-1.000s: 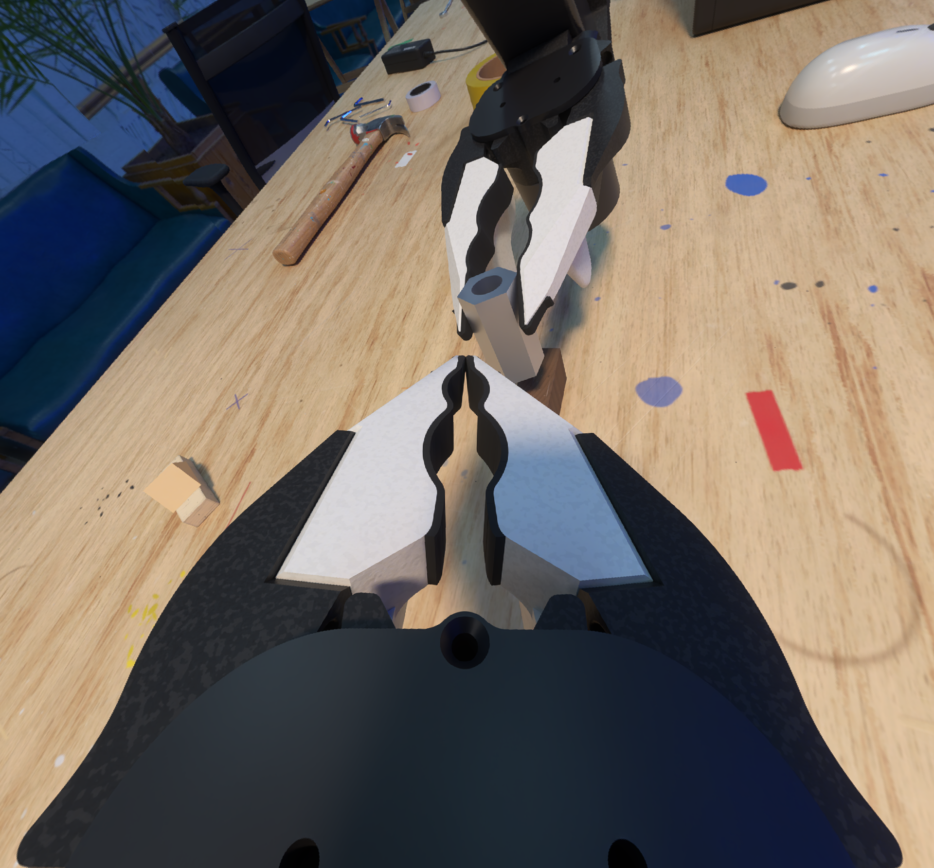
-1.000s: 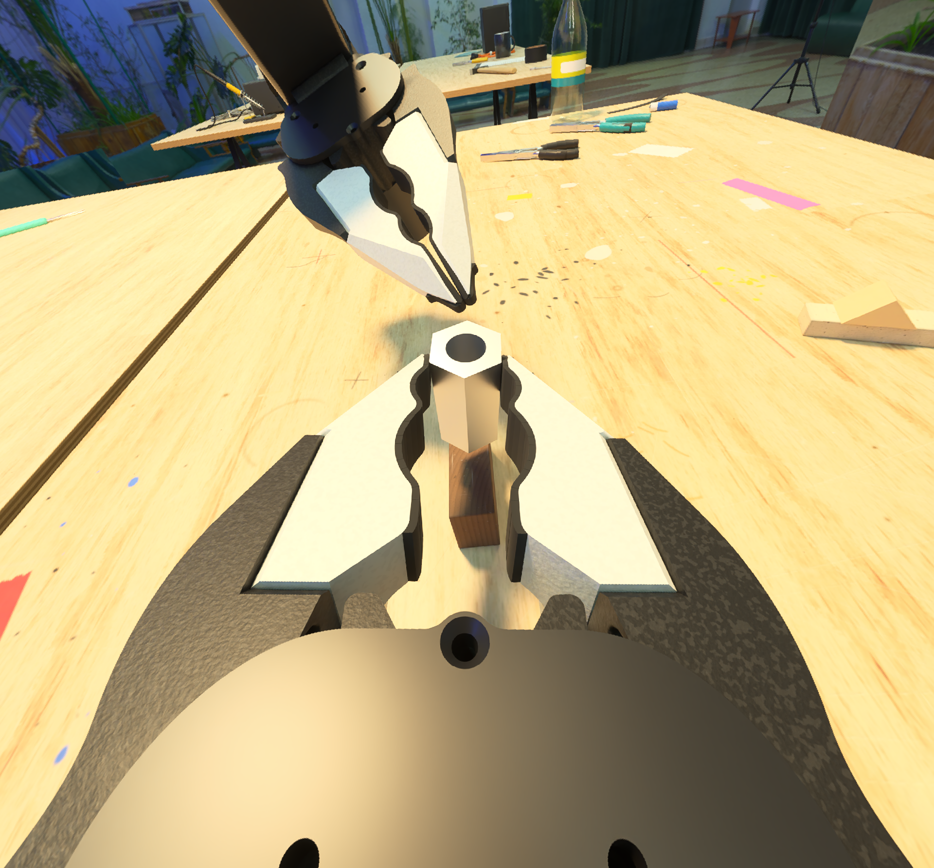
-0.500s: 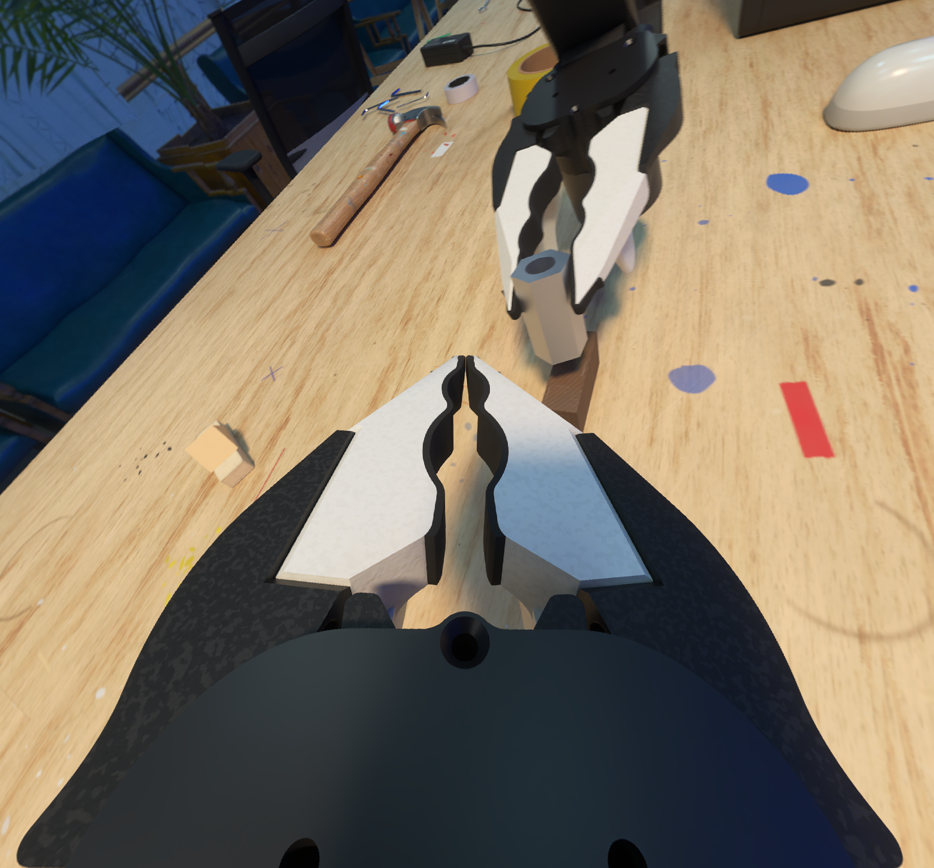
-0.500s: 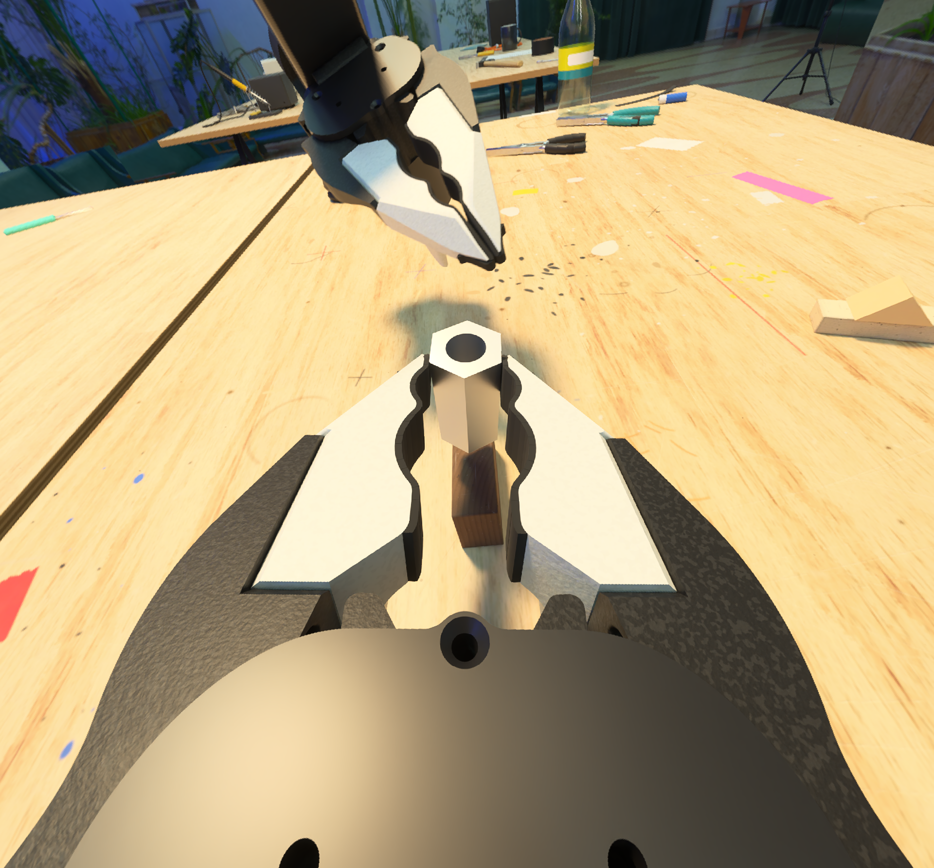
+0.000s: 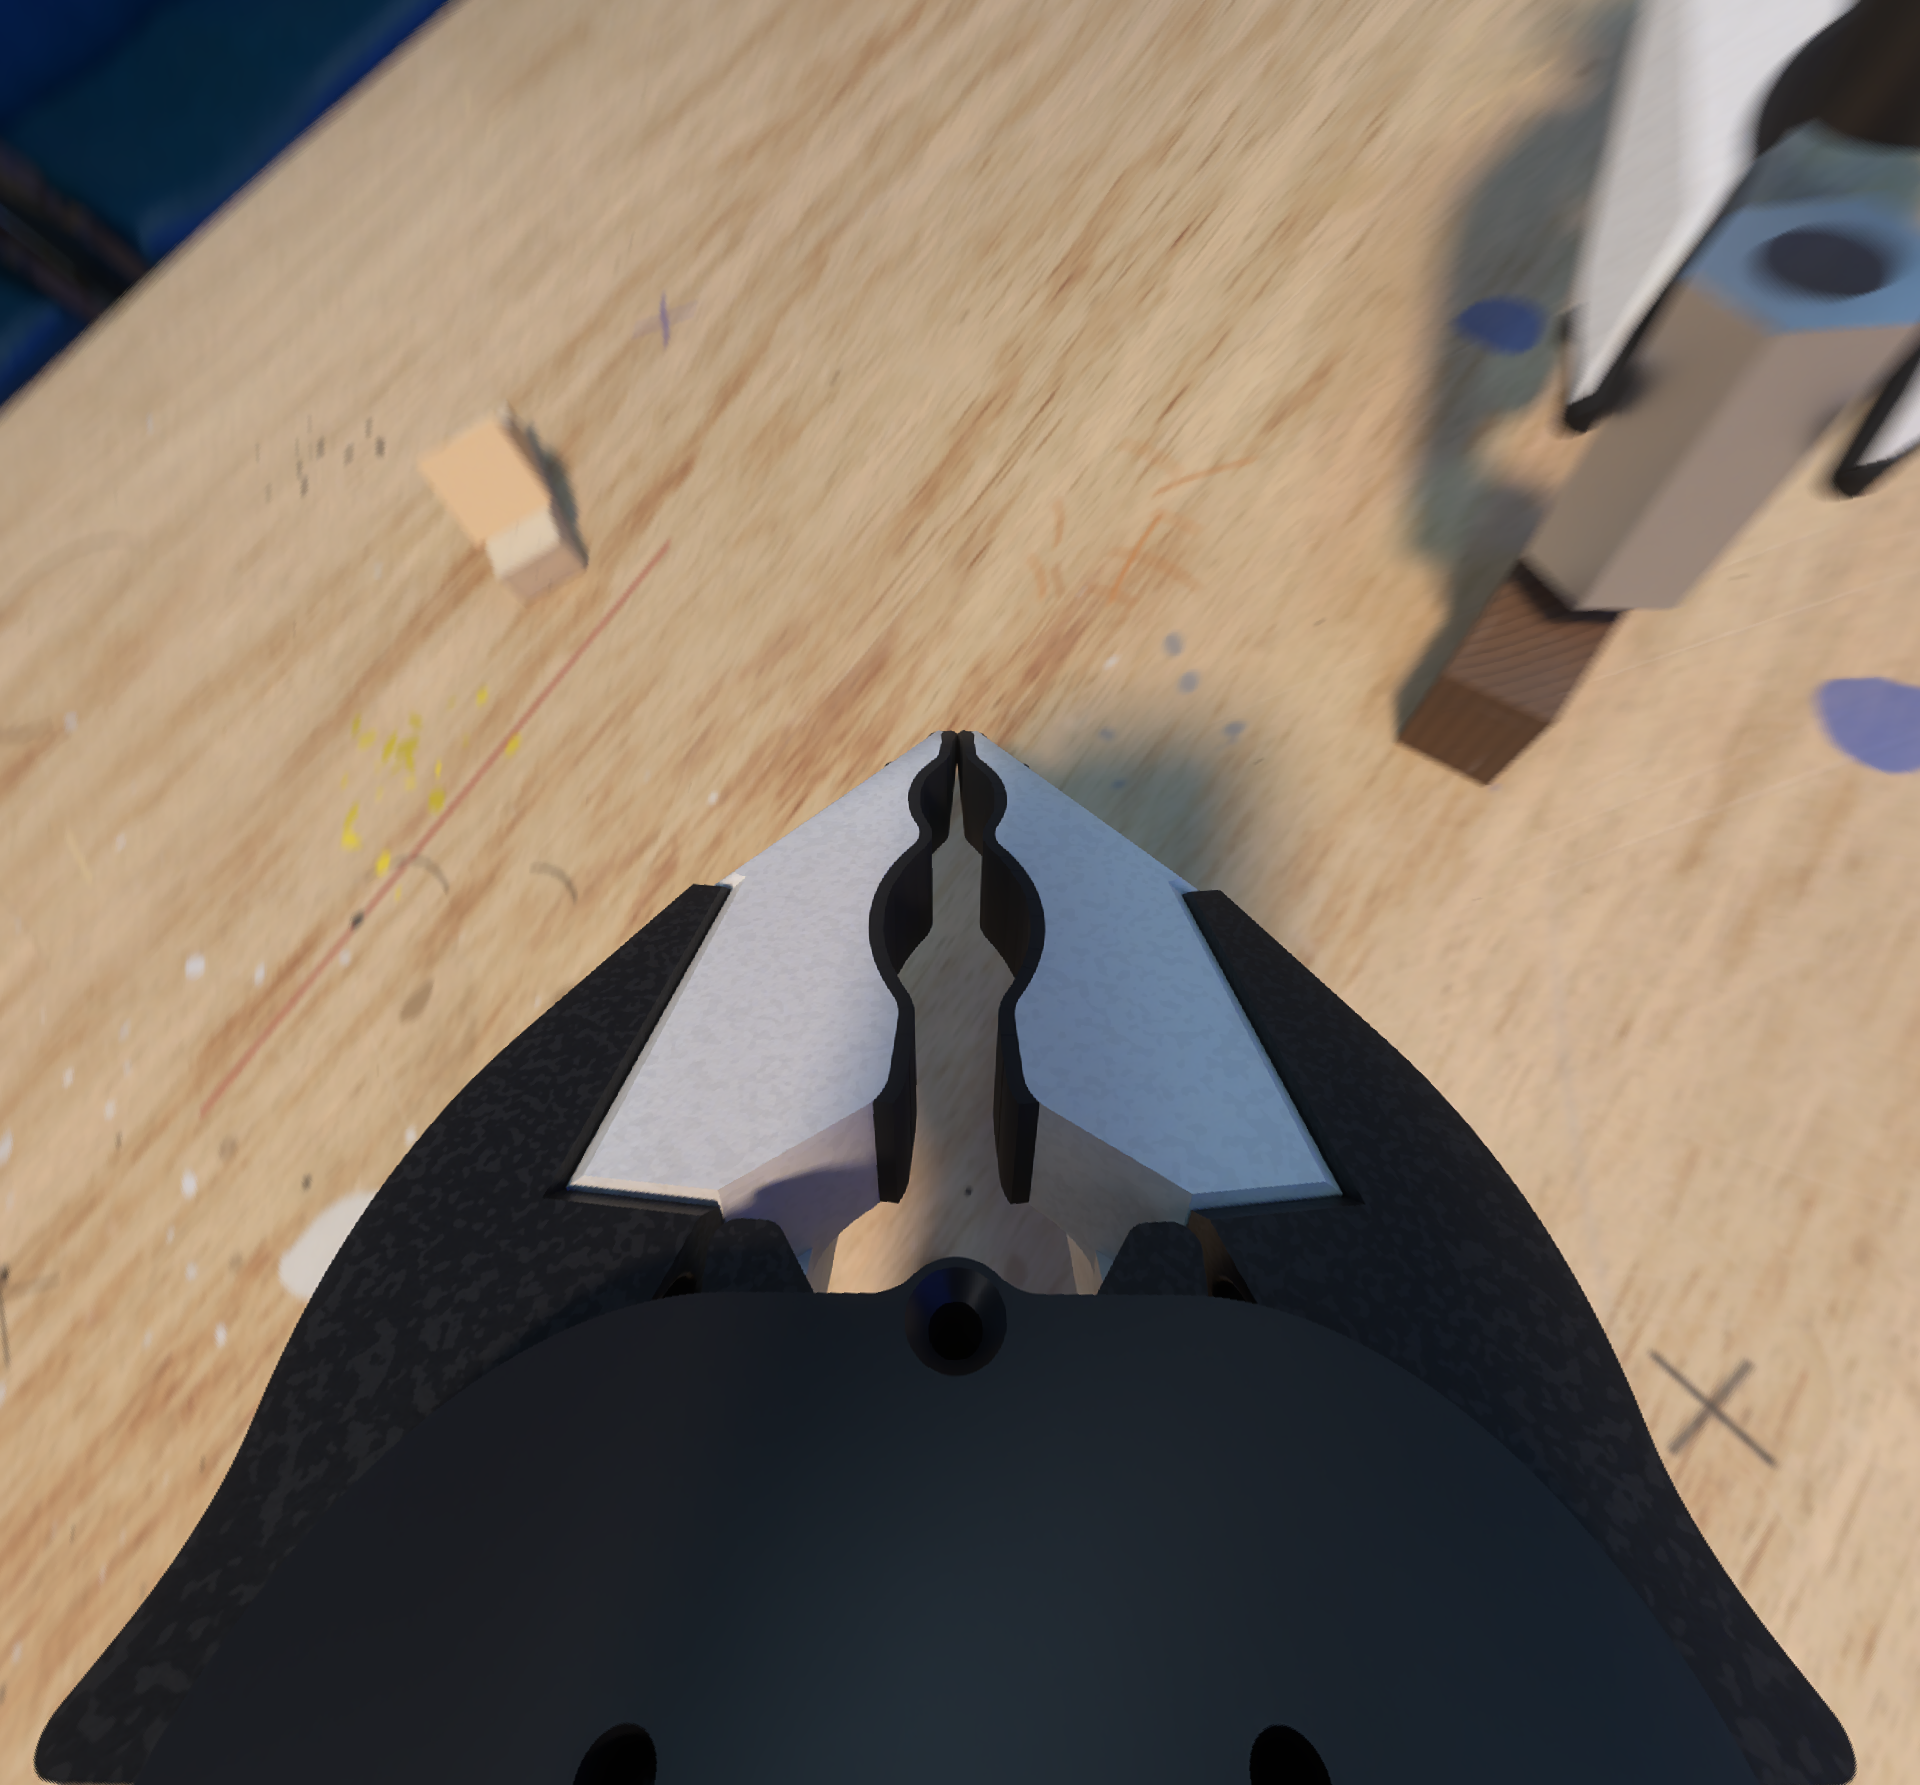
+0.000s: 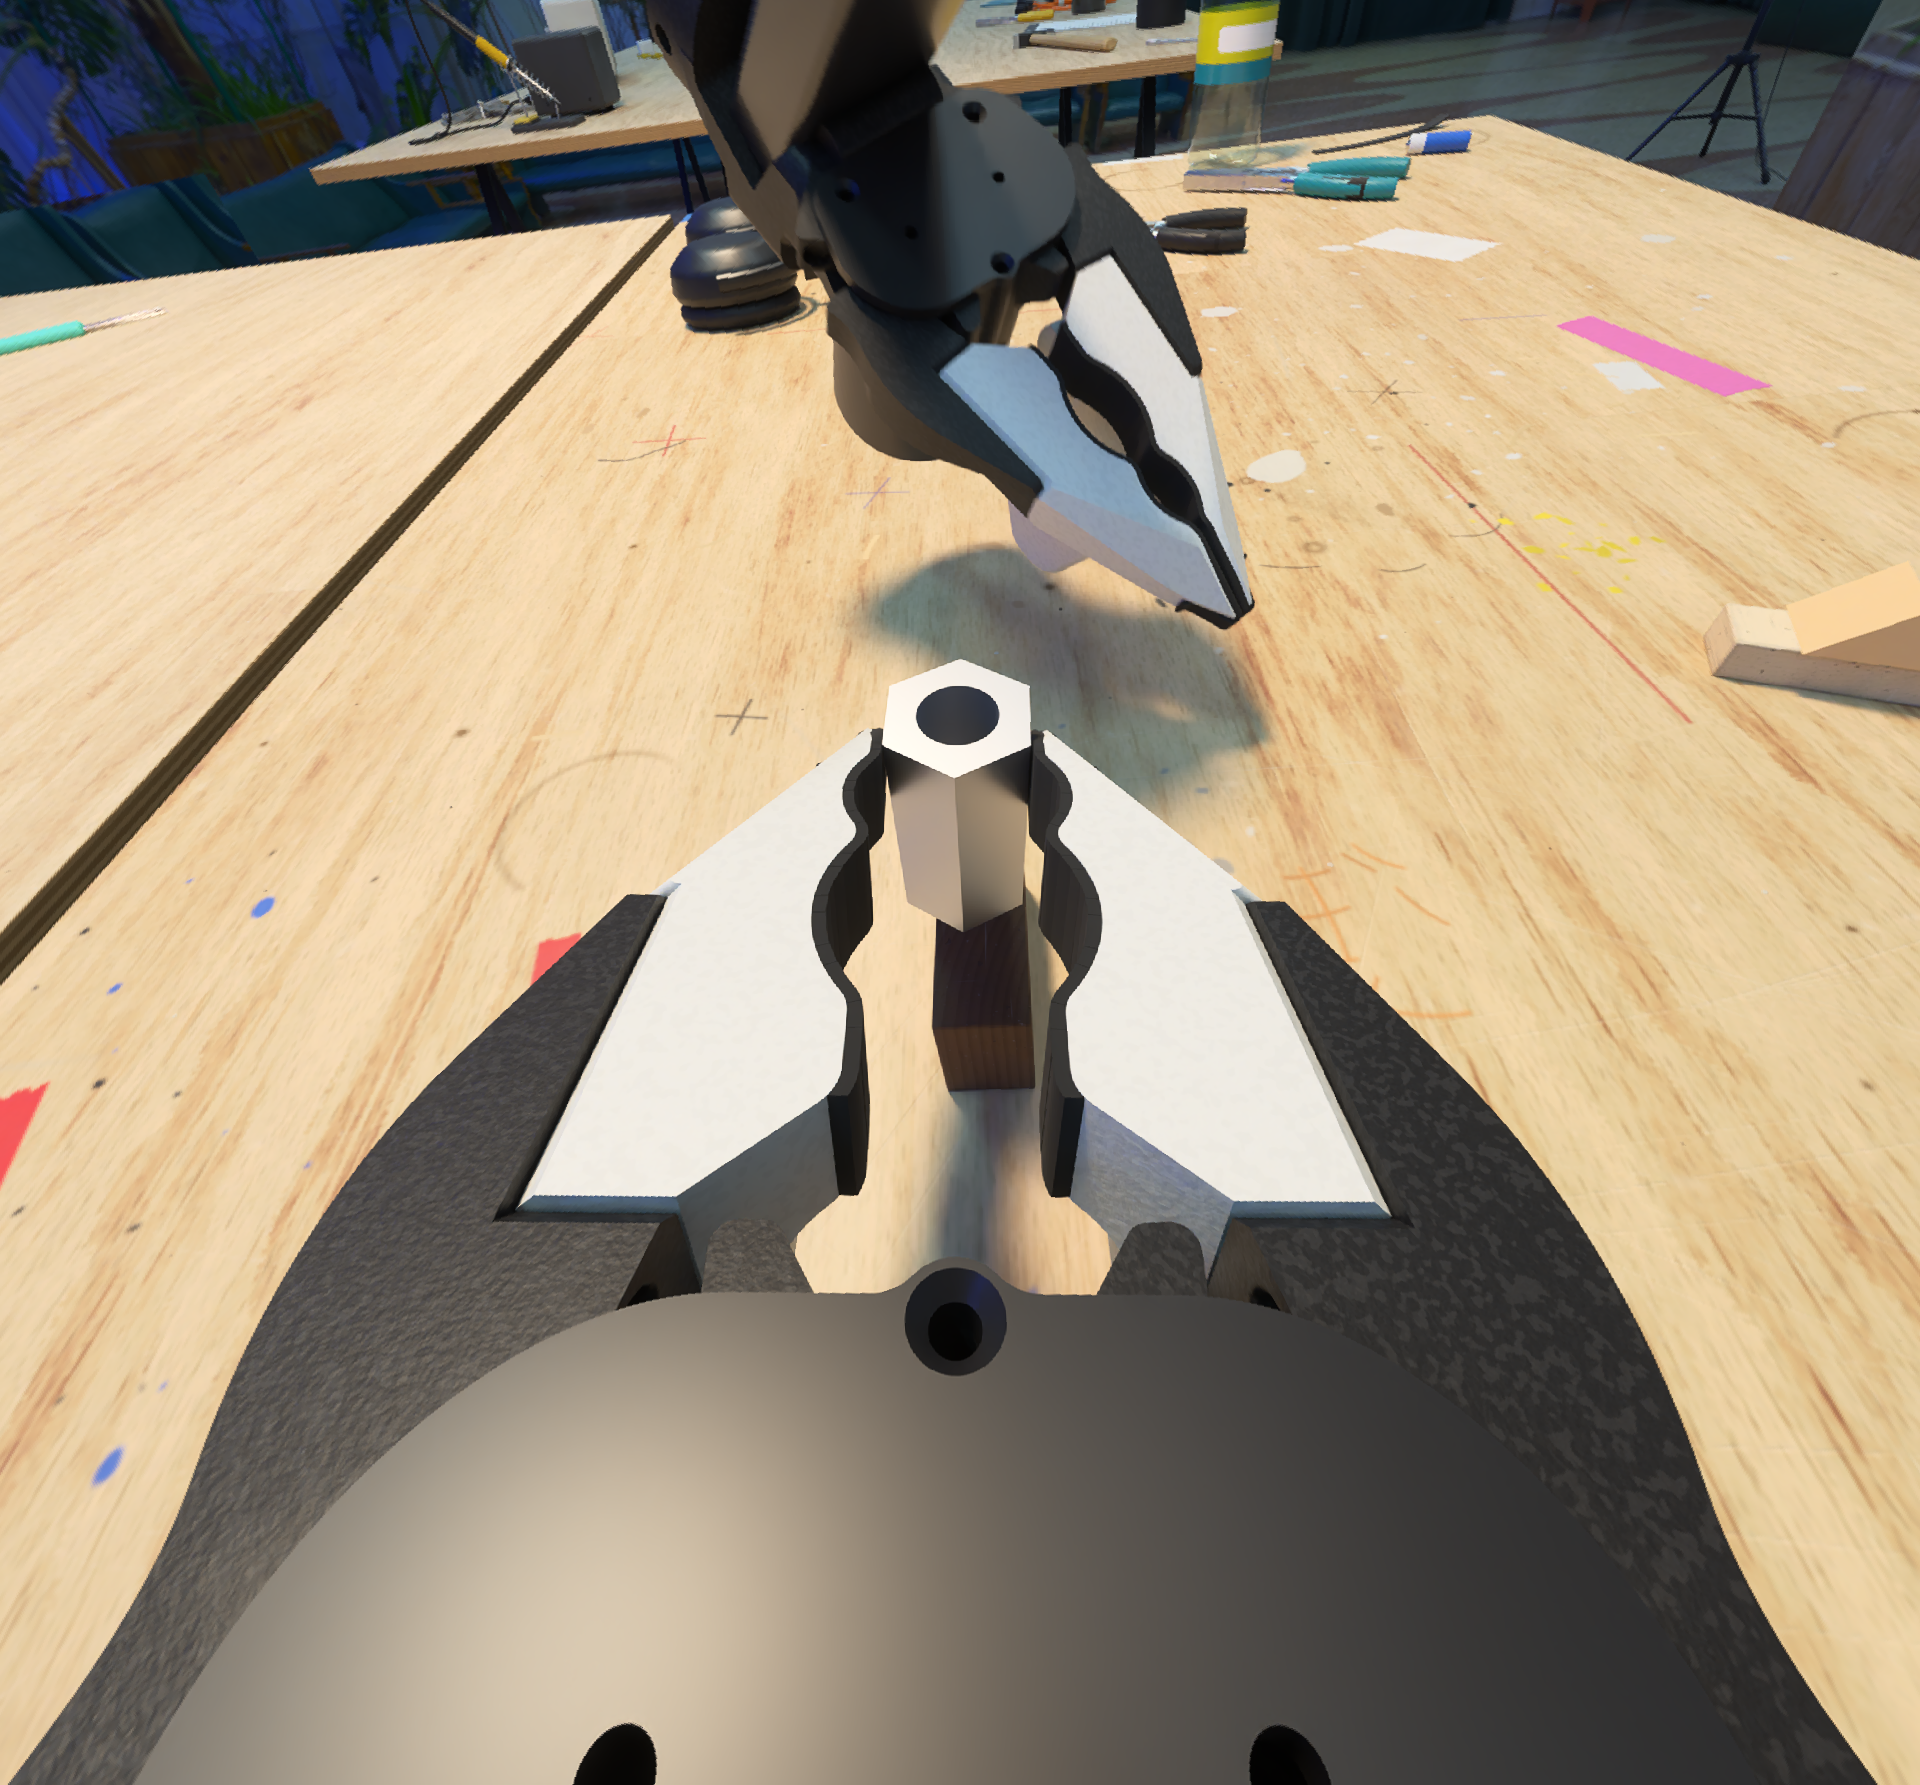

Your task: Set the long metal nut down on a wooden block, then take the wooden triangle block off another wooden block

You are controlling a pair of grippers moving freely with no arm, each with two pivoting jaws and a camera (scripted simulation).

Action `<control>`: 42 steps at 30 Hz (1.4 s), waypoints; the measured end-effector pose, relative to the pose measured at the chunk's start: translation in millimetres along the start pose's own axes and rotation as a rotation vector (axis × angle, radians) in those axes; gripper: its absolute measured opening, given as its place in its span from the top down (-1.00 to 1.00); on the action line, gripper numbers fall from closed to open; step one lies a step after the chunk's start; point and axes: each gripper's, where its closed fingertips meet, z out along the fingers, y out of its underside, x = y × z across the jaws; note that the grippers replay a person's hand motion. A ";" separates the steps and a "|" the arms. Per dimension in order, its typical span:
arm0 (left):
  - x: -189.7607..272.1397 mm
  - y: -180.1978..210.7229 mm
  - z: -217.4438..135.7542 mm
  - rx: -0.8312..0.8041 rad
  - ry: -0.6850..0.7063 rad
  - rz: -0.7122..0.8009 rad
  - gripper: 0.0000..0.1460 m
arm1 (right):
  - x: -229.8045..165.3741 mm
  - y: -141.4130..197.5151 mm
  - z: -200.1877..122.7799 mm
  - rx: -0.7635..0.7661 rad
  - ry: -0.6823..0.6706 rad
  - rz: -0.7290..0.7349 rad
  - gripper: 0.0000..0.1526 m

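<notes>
The right tool [image 6: 958, 748] pinches the long metal nut [image 6: 958, 800] near its upper end, holding it upright with its bored hexagonal face up. The nut's lower end meets the top of a dark wooden block [image 6: 983, 1018] standing on the pale worktop [image 6: 312, 696]; whether it rests fully on the block cannot be told. The left tool [image 5: 956, 740], its fingers pressed together on nothing, hangs above the worktop to one side of the nut. Well away from the nut, the wooden triangle block [image 6: 1860, 611] lies on a light flat wooden block [image 6: 1756, 649]. Beyond the nut, a glass bottle [image 6: 1236, 21] stands at the worktop's far edge.
</notes>
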 end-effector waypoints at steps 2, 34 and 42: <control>-7.8 13.6 4.9 -0.074 -0.036 -0.033 1.00 | 1.1 -0.3 -0.7 0.004 0.000 0.006 0.65; -4.5 34.7 14.1 -0.183 -0.021 -0.045 1.00 | 0.1 8.1 3.6 -0.060 0.007 -0.008 0.65; -4.3 34.6 14.1 -0.186 -0.018 -0.040 1.00 | 0.5 8.7 3.7 -0.063 0.008 -0.006 0.65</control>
